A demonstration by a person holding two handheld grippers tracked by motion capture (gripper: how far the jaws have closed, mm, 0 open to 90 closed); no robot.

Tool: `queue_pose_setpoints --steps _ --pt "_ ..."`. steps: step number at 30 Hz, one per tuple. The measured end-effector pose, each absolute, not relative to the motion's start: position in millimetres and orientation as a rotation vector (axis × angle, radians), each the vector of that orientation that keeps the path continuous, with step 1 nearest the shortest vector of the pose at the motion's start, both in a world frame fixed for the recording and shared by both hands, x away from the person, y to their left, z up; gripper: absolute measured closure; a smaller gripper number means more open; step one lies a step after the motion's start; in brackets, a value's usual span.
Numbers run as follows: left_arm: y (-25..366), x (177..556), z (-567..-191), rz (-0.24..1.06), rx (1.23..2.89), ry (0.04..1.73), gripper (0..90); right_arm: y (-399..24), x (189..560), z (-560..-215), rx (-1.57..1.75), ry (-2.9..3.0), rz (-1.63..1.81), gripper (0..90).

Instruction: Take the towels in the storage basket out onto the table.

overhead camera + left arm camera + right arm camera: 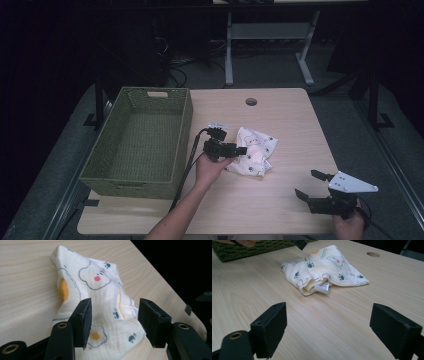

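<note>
1. Cloth (pixel 252 150): cream fabric printed with bears, paw marks and fried eggs, loosely folded, lying near the middle of the tabletop (pixel 280 200). A white label shows at its folded edge in the right gripper view (pixel 323 288).
2. Left gripper (pixel 241 150): held in the person's left hand (pixel 210 170), just above the near-left edge of the cloth. Its fingers (pixel 86 320) stand apart and released; the cloth lies below and beyond them, nothing pinched between the pads.
3. Right gripper (pixel 311 184): held low at the near right corner of the tabletop, well apart from the cloth. Its fingers (pixel 272 327) are spread wide, released, bare wood between them.
4. Basket (pixel 182 135): green woven, rectangular, with a handle slot in its far wall, standing on the left part of the tabletop, near the cloth but apart from it.
5. Tabletop: light wood grain, with a round cable hole (pixel 251 102) near the far edge.
</note>
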State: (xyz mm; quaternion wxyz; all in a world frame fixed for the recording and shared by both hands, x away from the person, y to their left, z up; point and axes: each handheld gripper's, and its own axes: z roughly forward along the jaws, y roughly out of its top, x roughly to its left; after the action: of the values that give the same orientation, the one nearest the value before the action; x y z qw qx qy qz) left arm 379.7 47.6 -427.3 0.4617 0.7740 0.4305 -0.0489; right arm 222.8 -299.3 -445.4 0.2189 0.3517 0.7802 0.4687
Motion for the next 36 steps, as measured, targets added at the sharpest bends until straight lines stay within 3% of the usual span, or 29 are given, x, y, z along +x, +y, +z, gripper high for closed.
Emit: queue_pose_setpoints --steps 20,36 --pt "73.0 350.6 -428.2 -0.151 1.891 0.968 42.3 -295.1 225.8 -448.2 0.977 2.183 1.242 14.0" --pt "86.9 325.8 -430.7 -0.17 1.901 0.902 34.2 -291.0 224.5 -453.6 0.993 2.208 1.2 14.0"
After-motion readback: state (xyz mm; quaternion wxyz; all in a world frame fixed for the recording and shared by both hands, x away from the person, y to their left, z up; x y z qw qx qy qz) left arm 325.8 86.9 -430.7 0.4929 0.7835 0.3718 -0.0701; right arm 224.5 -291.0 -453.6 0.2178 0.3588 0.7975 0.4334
